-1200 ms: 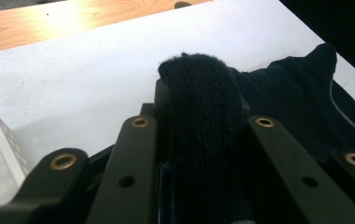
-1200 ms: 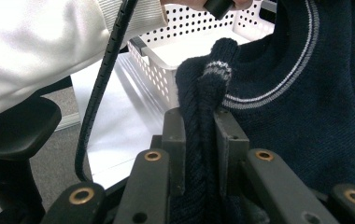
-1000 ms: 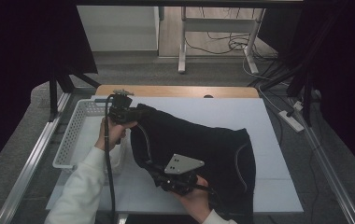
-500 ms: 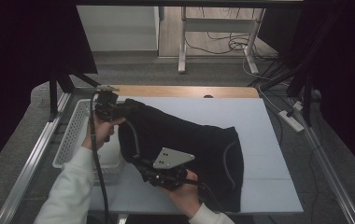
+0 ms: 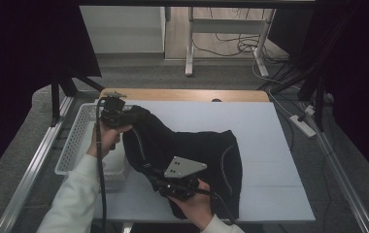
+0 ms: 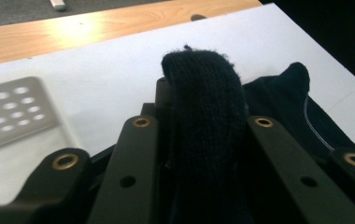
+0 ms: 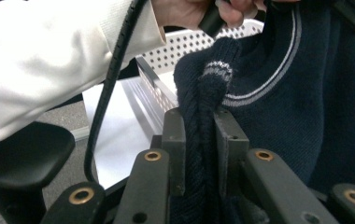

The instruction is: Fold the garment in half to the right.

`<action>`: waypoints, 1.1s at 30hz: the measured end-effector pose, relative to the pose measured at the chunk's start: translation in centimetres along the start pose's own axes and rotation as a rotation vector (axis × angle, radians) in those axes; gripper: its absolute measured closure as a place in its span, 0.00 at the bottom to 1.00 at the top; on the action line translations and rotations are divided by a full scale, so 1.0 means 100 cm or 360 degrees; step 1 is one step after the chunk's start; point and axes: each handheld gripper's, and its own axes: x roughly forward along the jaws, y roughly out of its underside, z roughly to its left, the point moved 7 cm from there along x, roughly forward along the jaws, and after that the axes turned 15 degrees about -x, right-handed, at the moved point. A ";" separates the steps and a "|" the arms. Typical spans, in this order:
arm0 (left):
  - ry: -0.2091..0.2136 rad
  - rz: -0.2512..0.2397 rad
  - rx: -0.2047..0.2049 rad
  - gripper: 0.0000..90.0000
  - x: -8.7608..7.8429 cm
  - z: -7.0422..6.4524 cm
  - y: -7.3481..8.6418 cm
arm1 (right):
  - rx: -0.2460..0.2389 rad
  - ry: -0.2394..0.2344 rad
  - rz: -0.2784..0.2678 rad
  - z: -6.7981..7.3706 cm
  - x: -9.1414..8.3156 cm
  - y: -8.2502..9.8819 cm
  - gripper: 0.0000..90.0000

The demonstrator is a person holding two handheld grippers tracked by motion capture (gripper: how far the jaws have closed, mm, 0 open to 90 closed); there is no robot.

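Observation:
A dark navy knit sweater with thin pale stripes lies spread over the white table top, its left part lifted. My left gripper is shut on a thick fold of the sweater at the table's far left, above the basket. My right gripper, with a grey three-cornered plate on top, is shut on a bunched striped edge of the sweater near the front edge. In the right gripper view a white sleeve and the left hand show beyond the jaws.
A white perforated basket stands at the table's left edge, under the lifted knit. A wooden strip runs along the far edge. Metal rails flank the table; cables and a power strip lie on the floor to the right.
Both grippers have carried the sweater leftward. The left gripper has moved toward the basket, lifting its corner. The right gripper has slid left along the front edge.

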 end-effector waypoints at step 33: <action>0.0091 0.0178 0.0153 0.82 0.095 -0.085 0.011 | 0.0178 0.0203 0.0181 -0.020 -0.075 0.078 0.85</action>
